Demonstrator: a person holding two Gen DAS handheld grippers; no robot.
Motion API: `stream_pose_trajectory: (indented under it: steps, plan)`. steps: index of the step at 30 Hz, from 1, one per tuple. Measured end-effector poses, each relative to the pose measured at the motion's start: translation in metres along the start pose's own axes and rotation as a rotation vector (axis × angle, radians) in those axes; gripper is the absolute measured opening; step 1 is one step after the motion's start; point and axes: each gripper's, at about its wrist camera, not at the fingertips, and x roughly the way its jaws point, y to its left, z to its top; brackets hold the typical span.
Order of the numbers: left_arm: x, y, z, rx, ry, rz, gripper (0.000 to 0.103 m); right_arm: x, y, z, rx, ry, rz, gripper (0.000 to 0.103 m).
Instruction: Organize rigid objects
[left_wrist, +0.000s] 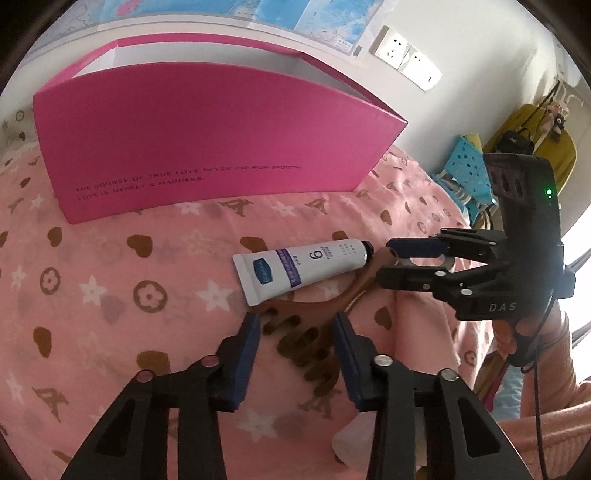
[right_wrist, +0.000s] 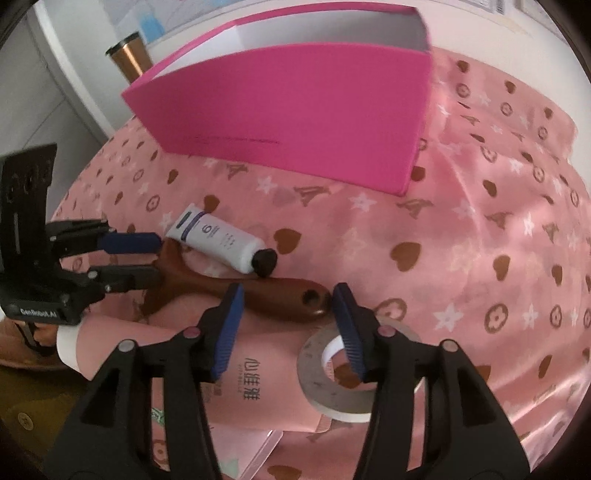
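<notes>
The toothed end of the wooden comb (left_wrist: 295, 308) is clamped by the left tongs (left_wrist: 296, 321). Its handle end is straddled by the right tongs (right_wrist: 287, 293), which are held partly open with the pads apparently clear of it. Just beyond both tongs, the tube (right_wrist: 218, 242) is touched by the comb and could be dragged or rolled if the comb is lifted askew. Further off, open cloth (right_wrist: 443, 240) is left before the pink box (right_wrist: 295, 110), whose near wall must be cleared.
</notes>
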Motion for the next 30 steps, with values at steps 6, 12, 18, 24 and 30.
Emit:
stream_pose_trajectory:
  steps: [6,12,18,24,30]
  plan:
    - [0.000,0.002,0.000,-0.032,-0.010,-0.001,0.040,-0.014,-0.016,-0.006,0.147,-0.101,0.107,0.055]
    - [-0.001,0.005,0.000,-0.039,-0.018,-0.009,0.049,-0.038,-0.019,-0.007,0.208,-0.251,0.215,0.055]
    - [-0.001,0.007,-0.002,-0.063,-0.033,-0.029,0.051,-0.034,-0.024,-0.005,0.264,-0.302,0.352,0.055]
    - [0.002,-0.001,-0.002,-0.030,-0.038,0.003,0.052,-0.012,-0.008,0.005,0.257,-0.251,0.370,0.040]
    - [0.001,-0.001,-0.003,-0.040,-0.039,-0.004,0.052,-0.010,0.002,0.013,0.237,-0.237,0.366,0.021]
